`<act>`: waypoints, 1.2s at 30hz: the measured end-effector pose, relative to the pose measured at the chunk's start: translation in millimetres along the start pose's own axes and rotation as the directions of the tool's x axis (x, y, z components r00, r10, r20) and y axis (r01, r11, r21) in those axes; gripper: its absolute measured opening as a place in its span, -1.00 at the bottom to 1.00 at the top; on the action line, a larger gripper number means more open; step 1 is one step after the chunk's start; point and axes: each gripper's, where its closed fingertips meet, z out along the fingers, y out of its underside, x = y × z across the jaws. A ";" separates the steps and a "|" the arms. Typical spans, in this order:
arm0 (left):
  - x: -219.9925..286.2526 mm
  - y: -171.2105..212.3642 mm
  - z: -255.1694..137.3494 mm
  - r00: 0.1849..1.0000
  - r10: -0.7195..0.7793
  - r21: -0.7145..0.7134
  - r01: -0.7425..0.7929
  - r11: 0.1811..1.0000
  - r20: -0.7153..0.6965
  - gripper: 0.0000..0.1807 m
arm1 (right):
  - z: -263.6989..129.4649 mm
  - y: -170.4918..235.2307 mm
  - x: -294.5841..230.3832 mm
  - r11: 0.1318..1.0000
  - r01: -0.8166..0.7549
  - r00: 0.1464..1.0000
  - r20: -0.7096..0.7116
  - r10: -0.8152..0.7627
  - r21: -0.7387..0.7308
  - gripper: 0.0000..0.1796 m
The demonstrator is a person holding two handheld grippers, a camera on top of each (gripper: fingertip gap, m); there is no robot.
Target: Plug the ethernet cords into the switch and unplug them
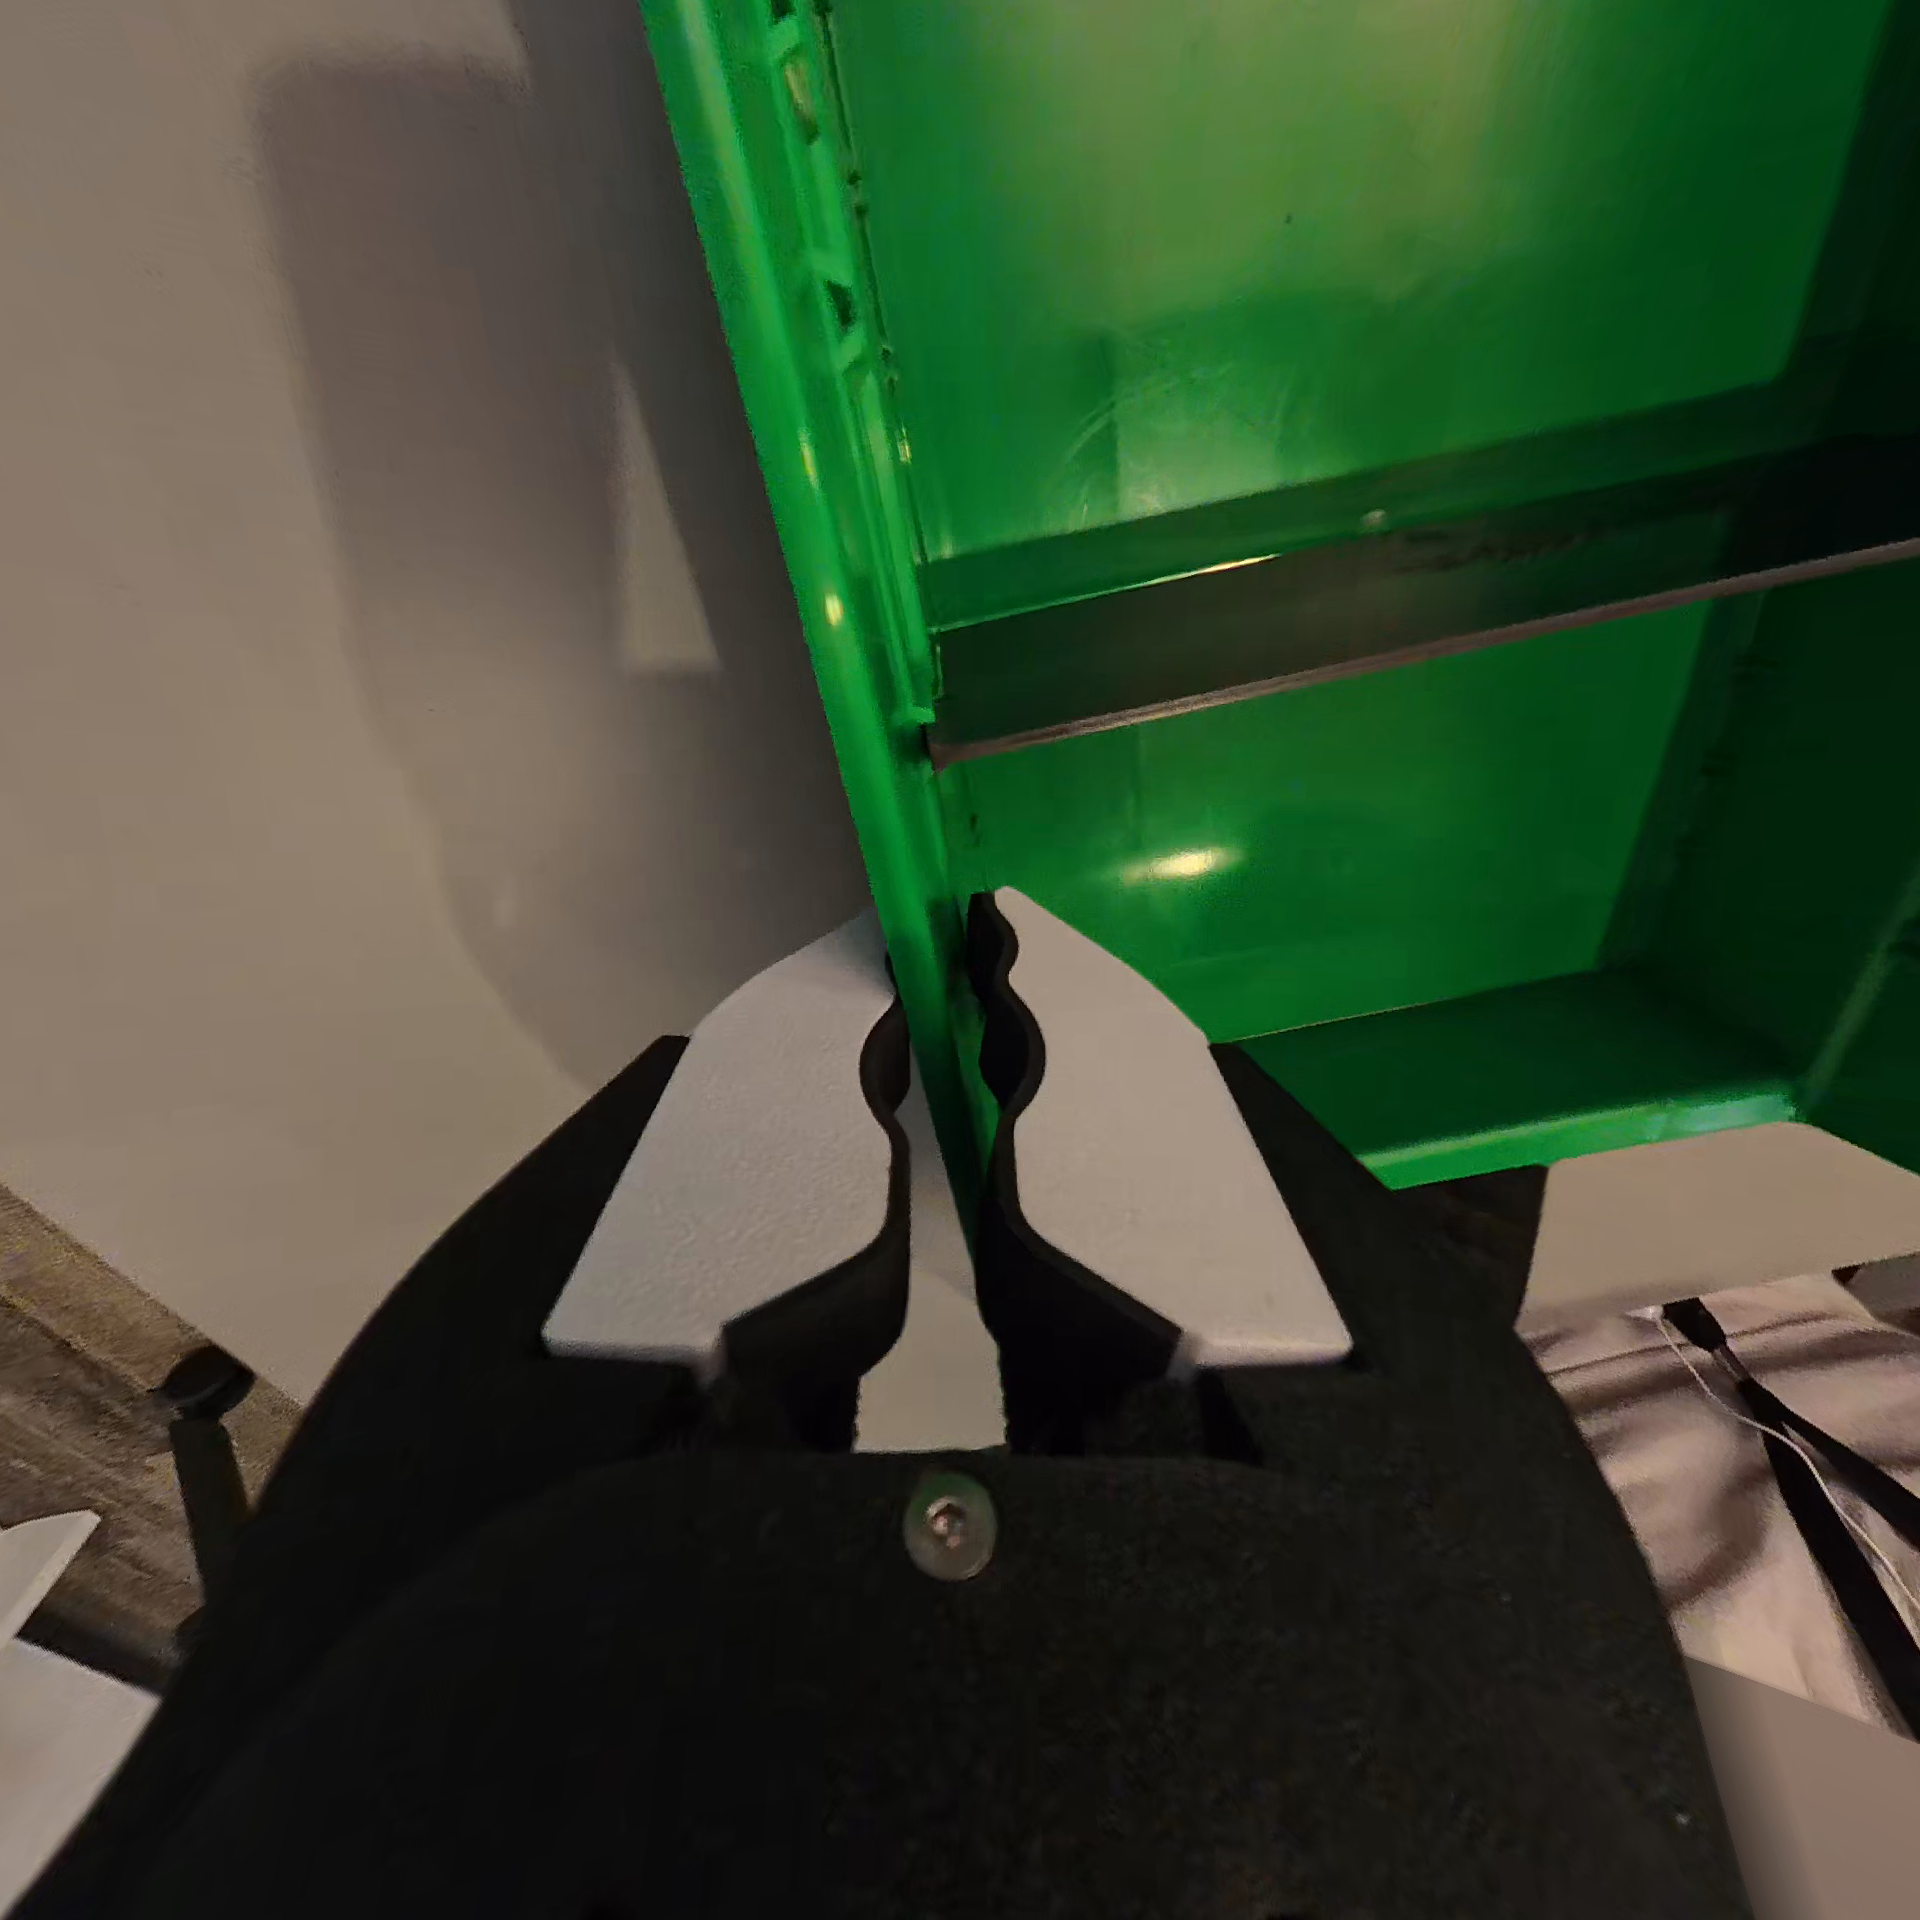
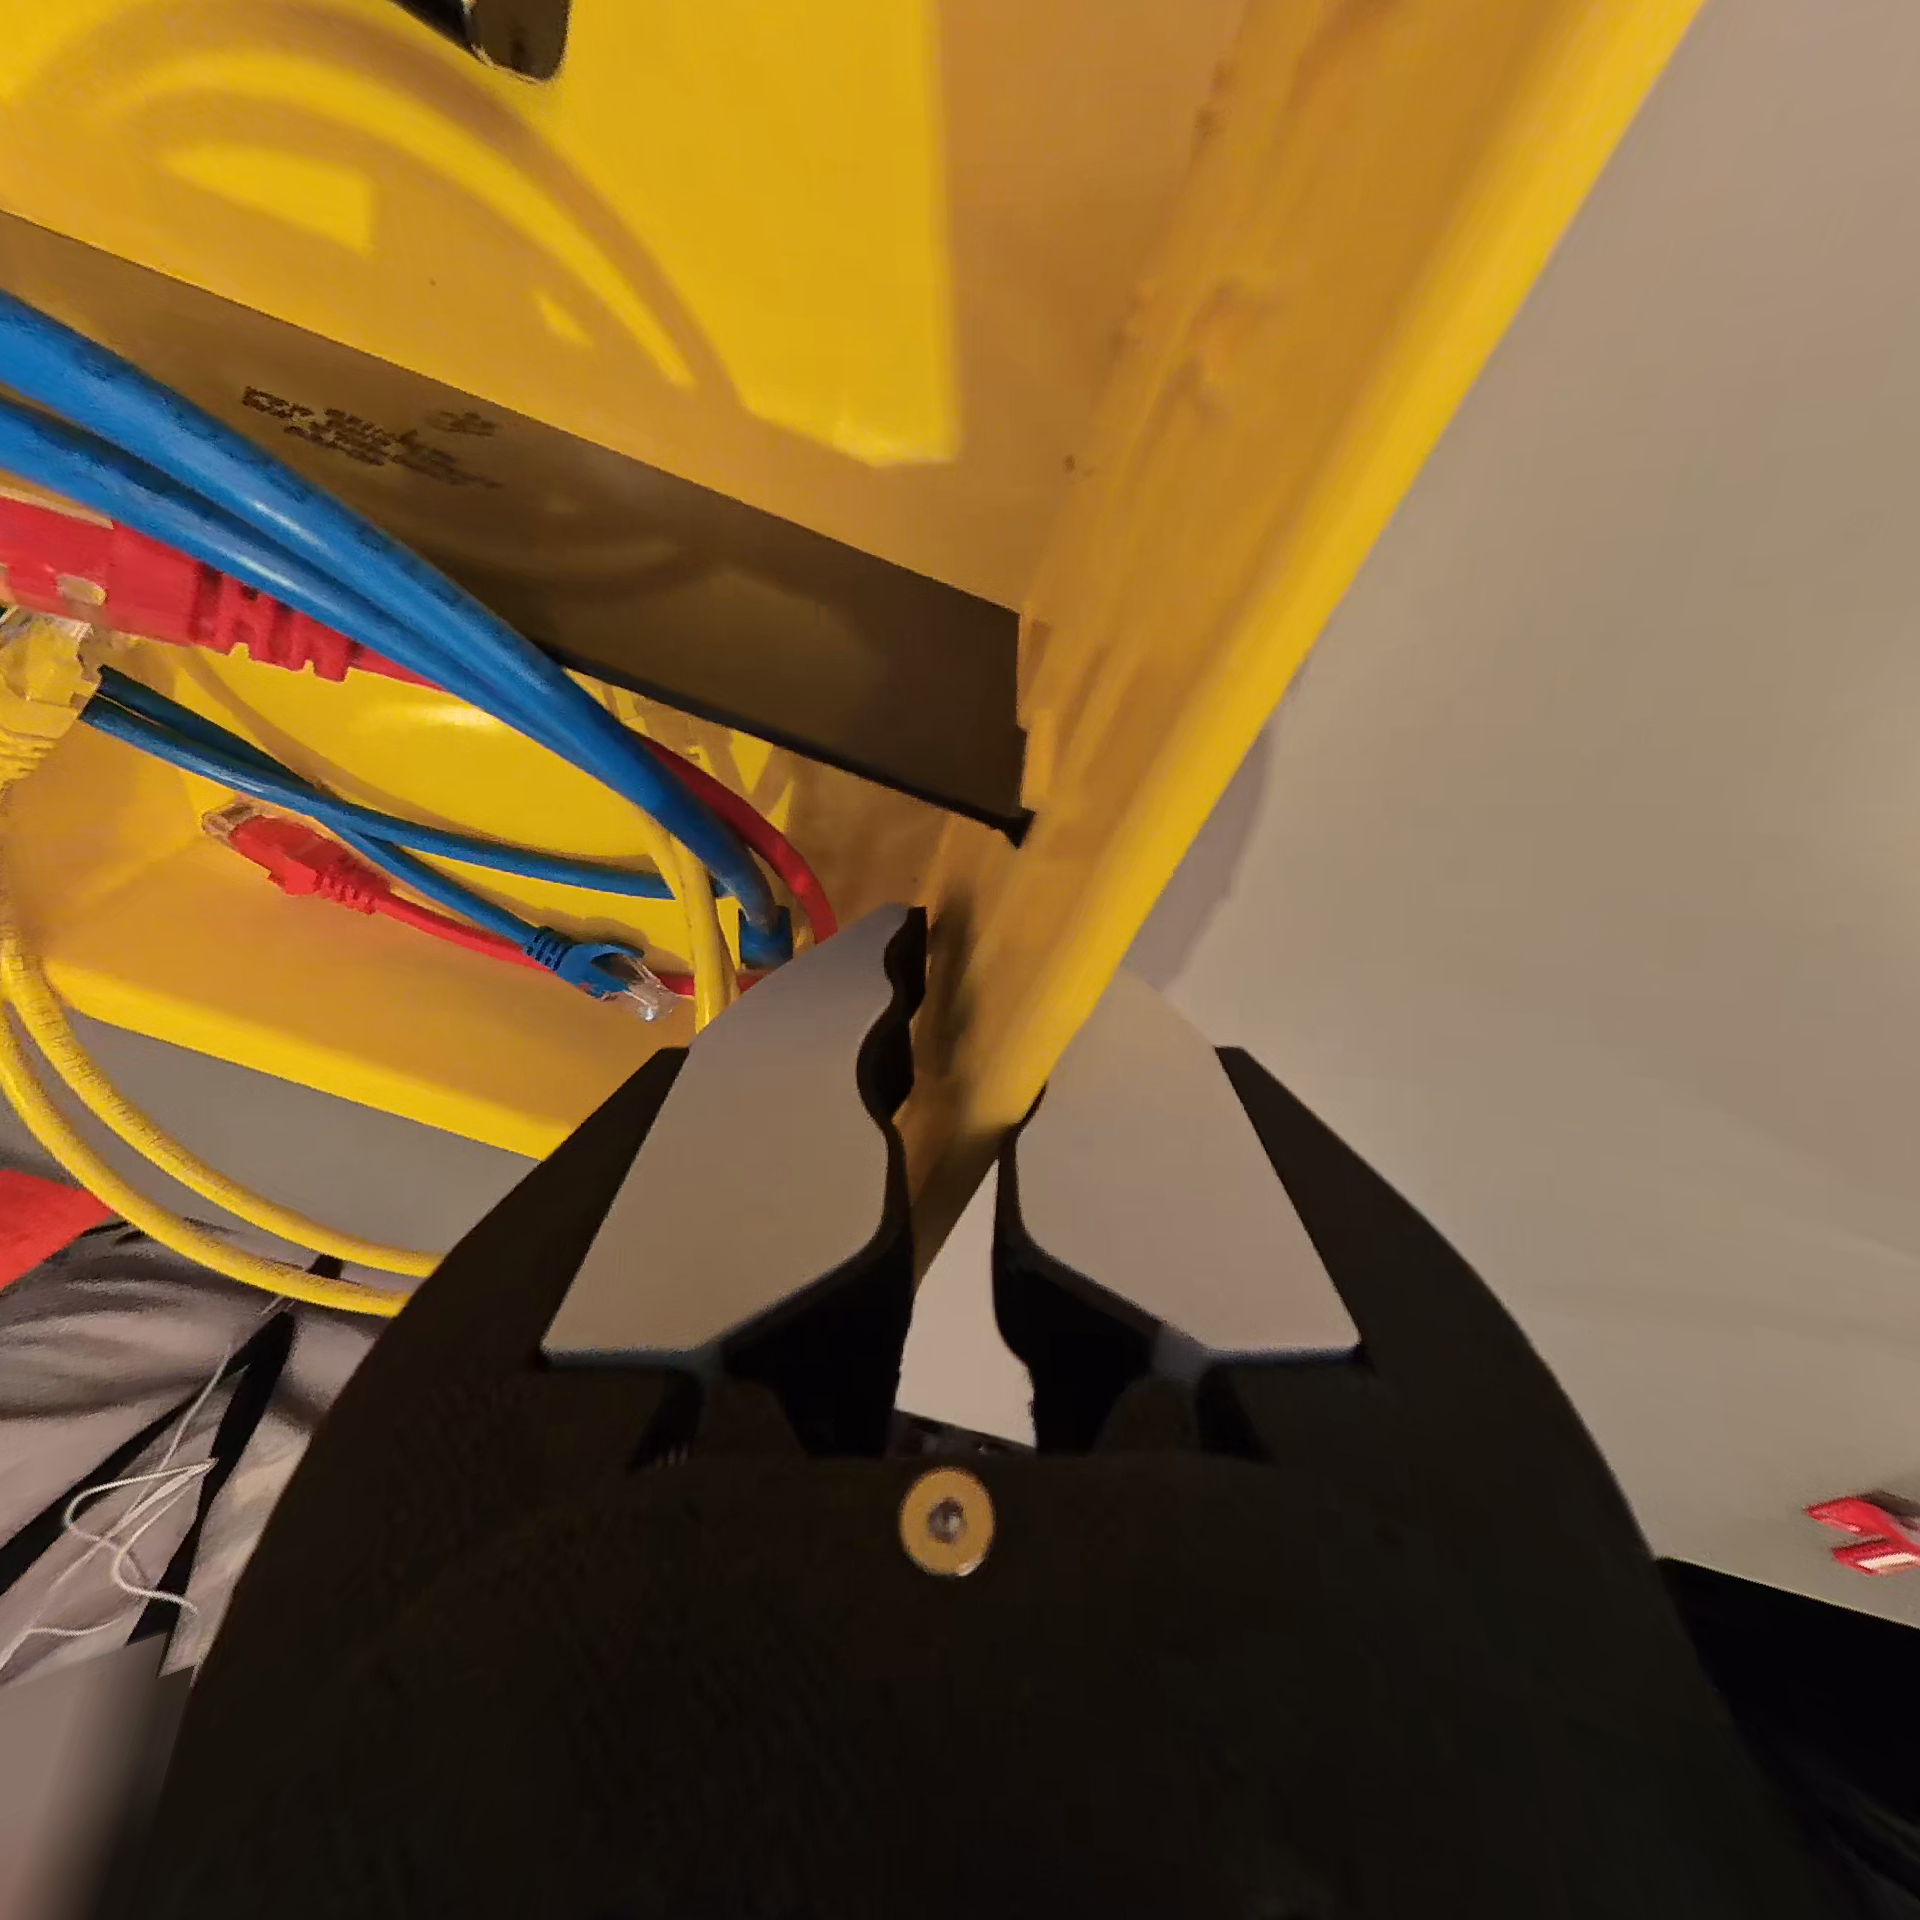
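Observation:
My left gripper (image 1: 940, 935) is shut on the front edge of the left wall (image 1: 800, 436) of a green open box. A flat dark switch (image 1: 1299, 634) spans that box like a shelf. My right gripper (image 2: 1008, 966) is shut on the right wall (image 2: 1247, 468) of a yellow open box. A dark switch (image 2: 727, 582) sits inside it. Blue cords (image 2: 364, 582) and a red plug (image 2: 135, 592) run toward the left, below the switch. A loose blue plug (image 2: 608, 961) and a loose red plug (image 2: 301, 857) lie on the box floor. A yellow cord (image 2: 104, 1174) loops out over the front.
A pale wall (image 1: 312, 520) stands behind and beside the boxes. Grey cloth with black straps and white thread (image 1: 1714, 1455) lies under the front edge, also in the right wrist view (image 2: 125, 1403). A red connector (image 2: 1870, 1538) lies on the white surface at right. A black post (image 1: 208, 1455) stands at lower left. Tip to tip, the grippers are about 55 centimeters apart.

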 end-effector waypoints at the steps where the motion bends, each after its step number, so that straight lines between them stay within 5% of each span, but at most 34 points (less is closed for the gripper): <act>1: 4.4 -1.0 0.5 1.000 0.009 -0.006 -0.009 1.000 -0.004 -0.92 | 0.6 -2.2 -4.6 1.000 0.017 1.000 -0.007 -0.017 -0.003 -0.87; 19: 68.2 2.3 7.8 0.986 0.121 -0.097 -0.132 0.986 -0.113 -0.85 | 0.5 -22.9 -24.5 0.987 0.157 0.986 -0.059 -0.155 0.038 -0.83; 26: 67.5 3.3 -16.9 0.985 0.150 0.010 -0.150 0.989 -0.084 -0.83 | -73.7 -12.2 -26.6 0.948 0.102 0.981 -0.190 -0.045 0.301 -0.77; 28: 67.8 2.8 -32.1 0.984 0.168 0.085 -0.163 0.983 -0.059 -0.85 | -112.6 -14.7 -54.2 0.860 0.193 0.969 -0.227 -0.093 0.472 -0.77; 30: 69.8 -1.2 -50.9 0.982 0.185 0.184 -0.178 0.967 -0.020 -0.85 | -153.1 -22.4 -107.1 0.681 0.303 0.953 -0.219 -0.209 0.667 -0.73; 34: 81.1 -17.7 -91.1 0.966 0.236 0.387 -0.257 0.886 0.102 -0.85 | -200.2 -27.0 -246.0 0.146 0.309 0.801 -0.174 -0.572 0.940 -0.55; 36: 96.4 -26.6 -106.7 0.949 0.281 0.462 -0.315 0.829 0.143 -0.84 | -166.6 -43.6 -278.1 0.285 0.281 0.786 -0.049 -0.617 0.917 -0.56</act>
